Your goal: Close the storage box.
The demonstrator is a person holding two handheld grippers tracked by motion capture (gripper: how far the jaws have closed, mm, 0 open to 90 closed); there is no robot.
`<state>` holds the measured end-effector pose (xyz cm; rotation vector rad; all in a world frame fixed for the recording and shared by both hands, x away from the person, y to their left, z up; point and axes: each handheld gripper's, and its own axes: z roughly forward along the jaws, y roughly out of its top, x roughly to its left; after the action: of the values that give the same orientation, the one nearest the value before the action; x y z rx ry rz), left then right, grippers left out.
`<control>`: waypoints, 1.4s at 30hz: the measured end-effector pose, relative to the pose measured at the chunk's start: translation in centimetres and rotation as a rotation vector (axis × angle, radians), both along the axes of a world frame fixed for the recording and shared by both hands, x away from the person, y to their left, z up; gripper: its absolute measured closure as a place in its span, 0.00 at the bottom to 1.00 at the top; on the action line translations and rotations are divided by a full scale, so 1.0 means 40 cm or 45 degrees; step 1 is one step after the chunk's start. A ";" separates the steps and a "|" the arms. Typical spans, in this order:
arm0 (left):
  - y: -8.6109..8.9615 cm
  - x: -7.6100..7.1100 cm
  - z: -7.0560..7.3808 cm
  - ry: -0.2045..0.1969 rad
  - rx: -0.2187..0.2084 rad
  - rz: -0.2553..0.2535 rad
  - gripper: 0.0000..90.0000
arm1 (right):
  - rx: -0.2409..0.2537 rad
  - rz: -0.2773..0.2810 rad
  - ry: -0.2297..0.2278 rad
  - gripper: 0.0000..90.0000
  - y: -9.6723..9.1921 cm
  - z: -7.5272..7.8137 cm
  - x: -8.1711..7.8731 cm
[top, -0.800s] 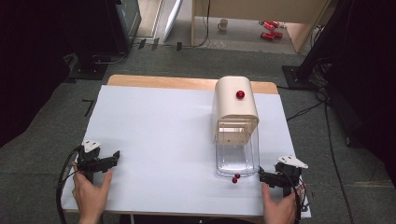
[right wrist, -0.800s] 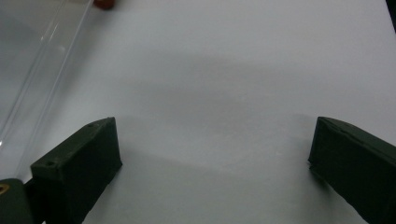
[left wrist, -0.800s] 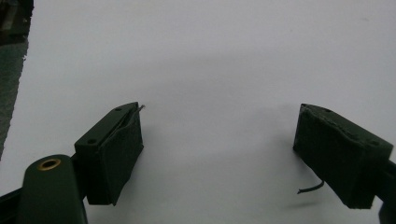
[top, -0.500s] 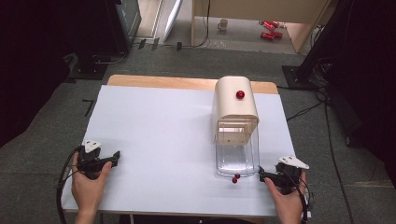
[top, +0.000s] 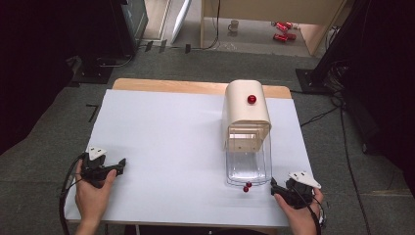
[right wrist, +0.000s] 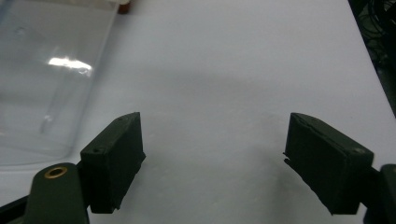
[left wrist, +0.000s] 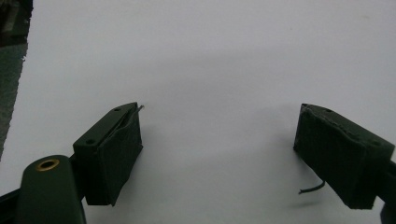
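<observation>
A cream box with a red knob on top stands right of the table's middle. A clear plastic drawer sticks out of its near side, with a small red knob at its near end. My left gripper rests at the table's near left in a hand, and its jaws stand wide apart over bare white table. My right gripper lies just right of the drawer's near corner. It is open with nothing between its pads, and the clear drawer is to its left.
The white table top has a wooden strip along its far edge. Cables trail from both grippers over the near edge. Dark stands and cables sit on the floor around the table.
Both hands have shifted slightly on their grippers. The grippers stay about where they were, and the box and drawer have not moved.
</observation>
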<state>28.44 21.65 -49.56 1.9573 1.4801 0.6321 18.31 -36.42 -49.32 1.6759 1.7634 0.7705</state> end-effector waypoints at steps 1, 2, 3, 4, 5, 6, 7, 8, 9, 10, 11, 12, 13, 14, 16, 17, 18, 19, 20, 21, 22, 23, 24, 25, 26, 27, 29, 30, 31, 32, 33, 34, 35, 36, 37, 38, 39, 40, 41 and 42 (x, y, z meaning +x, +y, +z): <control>0.000 0.000 0.000 -0.001 -0.002 0.001 0.17 | 0.015 0.004 -0.021 0.26 0.011 0.011 -0.013; 0.000 0.000 0.000 -0.001 -0.002 0.001 0.17 | 0.017 0.005 -0.026 0.27 0.015 0.015 -0.017; 0.000 0.000 0.000 -0.001 -0.002 0.001 0.17 | 0.017 0.005 -0.026 0.27 0.015 0.015 -0.017; 0.000 0.000 0.000 -0.001 -0.002 0.001 0.17 | 0.023 0.008 -0.036 0.29 0.022 0.022 -0.025; 0.000 0.000 0.000 -0.001 -0.002 0.001 0.17 | 0.034 0.020 -0.053 0.33 0.031 0.032 -0.038; 0.000 0.000 0.000 -0.001 -0.002 0.001 0.17 | 0.034 0.020 -0.053 0.33 0.031 0.032 -0.038; 0.000 0.000 0.000 -0.002 -0.001 0.001 0.17 | 0.041 0.022 -0.056 0.34 0.033 0.035 -0.042; 0.000 0.000 0.000 -0.001 -0.001 0.000 0.17 | 0.064 0.024 -0.063 0.38 0.040 0.043 -0.055; 0.000 0.000 0.000 -0.001 0.000 0.000 0.17 | 0.075 0.032 -0.063 0.40 0.042 0.045 -0.060; 0.000 0.000 0.000 -0.001 0.000 0.000 0.17 | 0.075 0.032 -0.063 0.40 0.042 0.045 -0.060; 0.000 0.000 0.000 -0.002 -0.001 0.001 0.17 | 0.109 0.046 -0.060 0.42 0.049 0.049 -0.071; 0.000 0.000 0.000 -0.001 0.000 0.000 0.17 | 0.116 0.053 -0.064 0.43 0.051 0.050 -0.075; 0.000 0.000 0.000 -0.001 0.000 0.000 0.17 | 0.125 0.059 -0.066 0.44 0.056 0.052 -0.082; 0.000 0.000 0.000 -0.001 0.000 0.000 0.17 | 0.125 0.059 -0.066 0.44 0.056 0.052 -0.082; 0.000 0.000 0.000 -0.001 0.001 0.000 0.17 | 0.124 0.077 -0.073 0.47 0.066 0.054 -0.092; 0.000 0.000 0.000 -0.002 0.000 0.000 0.17 | 0.133 0.087 -0.072 0.48 0.072 0.055 -0.096; 0.000 -0.001 0.000 -0.002 0.001 0.000 0.17 | 0.145 0.094 -0.072 0.49 0.079 0.056 -0.101; 0.000 -0.001 0.000 -0.003 0.000 0.000 0.17 | 0.150 0.106 -0.075 0.51 0.084 0.057 -0.104; -0.001 -0.001 0.000 -0.003 0.001 0.000 0.17 | 0.163 0.119 -0.078 0.52 0.095 0.061 -0.111; -0.001 -0.001 0.000 -0.003 0.001 0.000 0.17 | 0.162 0.126 -0.083 0.52 0.101 0.063 -0.114; -0.001 -0.001 0.000 -0.003 0.001 0.000 0.17 | 0.162 0.126 -0.083 0.52 0.101 0.063 -0.114; -0.001 -0.001 0.000 -0.003 0.000 0.001 0.17 | 0.152 0.140 -0.089 0.53 0.112 0.068 -0.121; -0.001 -0.001 0.000 -0.003 0.000 0.001 0.17 | 0.152 0.140 -0.089 0.53 0.112 0.068 -0.121; -0.001 -0.001 0.000 -0.004 0.001 0.000 0.17 | 0.150 0.158 -0.096 0.56 0.124 0.072 -0.127; -0.001 -0.001 0.000 -0.004 0.001 0.000 0.17 | 0.162 0.160 -0.091 0.58 0.129 0.074 -0.130; -0.001 -0.001 0.000 -0.004 0.000 0.001 0.17 | 0.191 0.166 -0.081 0.59 0.134 0.077 -0.131; -0.001 -0.001 0.000 -0.004 0.000 0.001 0.17 | 0.211 0.178 -0.078 0.59 0.139 0.080 -0.132; -0.001 -0.001 0.000 -0.004 0.000 0.001 0.17 | 0.220 0.186 -0.076 0.60 0.145 0.081 -0.133; -0.001 -0.001 0.000 -0.003 0.000 0.001 0.17 | 0.217 0.192 -0.078 0.61 0.153 0.083 -0.133; -0.001 -0.001 0.000 -0.004 0.000 0.001 0.17 | 0.213 0.205 -0.080 0.62 0.162 0.086 -0.132; -0.001 -0.001 0.000 -0.004 0.000 0.001 0.17 | 0.215 0.211 -0.083 0.63 0.168 0.088 -0.131; -0.001 -0.001 0.000 -0.003 0.000 0.001 0.17 | 0.217 0.212 -0.087 0.63 0.171 0.090 -0.131; -0.001 -0.001 0.000 -0.003 0.000 0.001 0.17 | 0.217 0.212 -0.087 0.63 0.171 0.090 -0.131; -0.001 -0.001 0.000 -0.003 0.000 0.001 0.17 | 0.232 0.209 -0.088 0.65 0.180 0.094 -0.130; -0.001 -0.001 0.000 -0.003 0.000 0.000 0.17 | 0.228 0.211 -0.089 0.66 0.183 0.095 -0.130; -0.001 -0.001 0.000 -0.003 0.000 0.000 0.17 | 0.228 0.211 -0.089 0.66 0.183 0.095 -0.130; -0.001 -0.001 0.000 -0.003 0.000 0.001 0.17 | 0.226 0.211 -0.085 0.67 0.191 0.095 -0.130; -0.001 -0.001 0.000 -0.004 0.001 0.001 0.17 | 0.226 0.211 -0.085 0.67 0.191 0.095 -0.130; -0.001 -0.001 0.000 -0.004 0.001 0.001 0.17 | 0.226 0.214 -0.082 0.68 0.198 0.094 -0.129; -0.001 -0.001 0.000 -0.004 0.001 0.001 0.17 | 0.226 0.214 -0.082 0.68 0.198 0.094 -0.129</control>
<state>28.40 21.61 -49.58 1.9554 1.4791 0.6354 13.14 -28.52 -45.58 1.6080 1.8539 1.0721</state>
